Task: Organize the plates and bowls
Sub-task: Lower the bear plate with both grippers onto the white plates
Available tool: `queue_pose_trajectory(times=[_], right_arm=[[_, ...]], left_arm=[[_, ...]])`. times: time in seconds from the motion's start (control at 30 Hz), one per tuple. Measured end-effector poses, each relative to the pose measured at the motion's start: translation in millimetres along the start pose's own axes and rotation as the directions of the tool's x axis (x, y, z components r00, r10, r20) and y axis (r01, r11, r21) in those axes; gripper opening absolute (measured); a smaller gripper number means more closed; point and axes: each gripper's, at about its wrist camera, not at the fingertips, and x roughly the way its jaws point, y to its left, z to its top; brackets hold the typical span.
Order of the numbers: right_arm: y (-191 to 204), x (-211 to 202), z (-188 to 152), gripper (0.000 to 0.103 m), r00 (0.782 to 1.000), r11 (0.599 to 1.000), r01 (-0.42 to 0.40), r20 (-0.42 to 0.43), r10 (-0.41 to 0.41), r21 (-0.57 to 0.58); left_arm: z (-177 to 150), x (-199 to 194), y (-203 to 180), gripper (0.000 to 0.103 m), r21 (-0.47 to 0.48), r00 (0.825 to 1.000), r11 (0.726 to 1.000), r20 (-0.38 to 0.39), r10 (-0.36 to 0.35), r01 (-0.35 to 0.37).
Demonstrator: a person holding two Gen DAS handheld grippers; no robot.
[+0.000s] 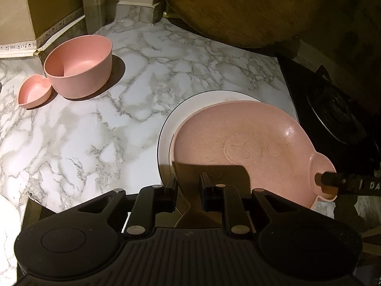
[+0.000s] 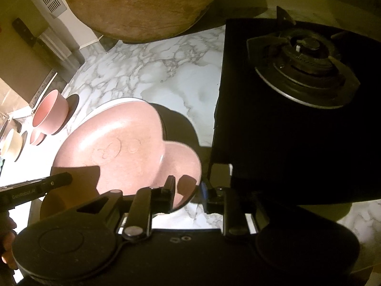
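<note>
The marble-patterned table (image 1: 100, 128) carries everything, and the pink bear-shaped plate (image 1: 243, 147) serves as the landmark here. Beyond the plate, a large round wooden board (image 1: 250, 9) leans at the back of the table. On the plate's right side lies the black gas hob (image 2: 297, 124), its burner (image 2: 307, 66) well apart from the plate's ear.

Directly under the pink plate sits a white plate (image 1: 166, 131), whose rim shows as a crescent along the pink one's far and left edges. Far to the plate's left stands a round pink bowl (image 1: 78, 64), upright and empty, and just beside that bowl, touching or nearly so, lies a small pink heart-shaped dish (image 1: 34, 91). In the right wrist view a cream bowl (image 2: 10, 143) appears further left again.

The left tongs (image 1: 188, 190) stand almost closed over the plate's near rim, which passes between the fingers; whether the pads truly press on it is lost in shadow. The right tongs (image 2: 187, 190) straddle the edge of the plate's round ear with a clear gap beside the right finger (image 2: 209, 197), so the grip looks loose rather than clamped. A hand (image 2: 7, 245) shows at the left edge of the right wrist view.
</note>
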Motion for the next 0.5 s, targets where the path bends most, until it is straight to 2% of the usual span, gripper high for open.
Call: queue_pose_trajectory(times=[0.23,0.4,0.47,0.5], right_arm=[[4,-13,4,0.037,0.999,1.0,0.01,0.049,-0.009,-0.005],[9,-15,1,0.041,0.998,1.0,0.009,0.057,-0.008,-0.012],[11,-16,-1,0.044,0.998,1.0,0.008,0.059,-0.007,-0.012],[12,-18,-2,0.044,0.998,1.0,0.008,0.062,-0.007,-0.012]], left_arm=[[0,-3,1,0.018,0.004,1.0,1.0,-0.006,-0.016,0.016],[1,-9,4,0.018,0.004,1.0,1.0,-0.009,-0.022,0.022],[1,-12,5,0.023,0.003,1.0,1.0,-0.012,-0.021,0.021],[1,-13,6,0.03,0.0,1.0,1.0,-0.015,-0.015,0.015]])
